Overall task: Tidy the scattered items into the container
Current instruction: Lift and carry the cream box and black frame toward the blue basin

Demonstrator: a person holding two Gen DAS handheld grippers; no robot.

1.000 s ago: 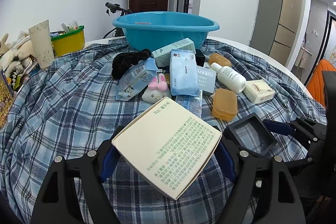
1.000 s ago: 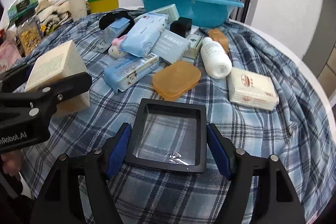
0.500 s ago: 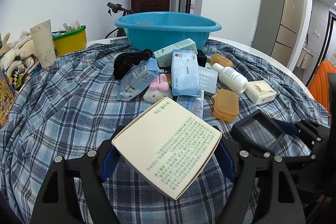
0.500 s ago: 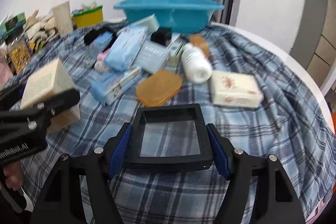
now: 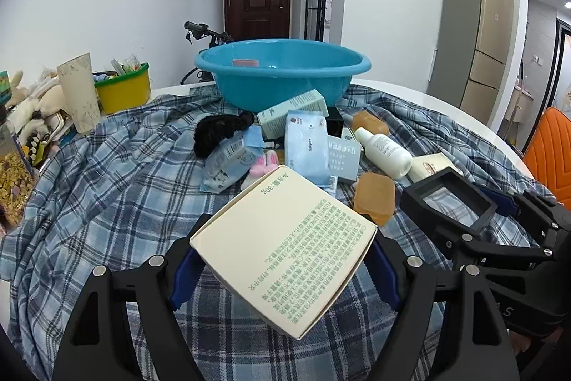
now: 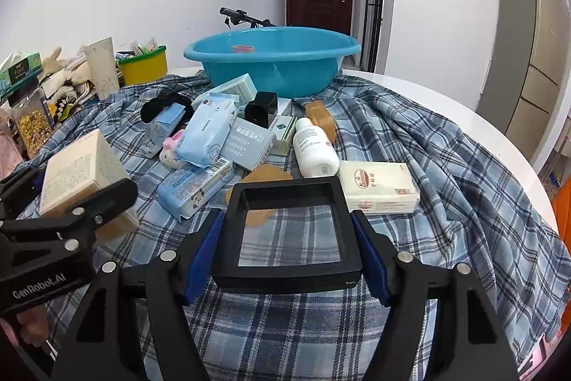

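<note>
A cream box (image 5: 285,259) is clamped in the left gripper (image 5: 282,270), a black frame (image 6: 291,231) in the right gripper (image 6: 287,256), short of the blue basin (image 6: 271,59).

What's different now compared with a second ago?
The right gripper has lifted its black frame off the plaid cloth and carried it forward, toward the blue basin. The left gripper still clamps the cream box. The scattered items haven't moved.
</note>
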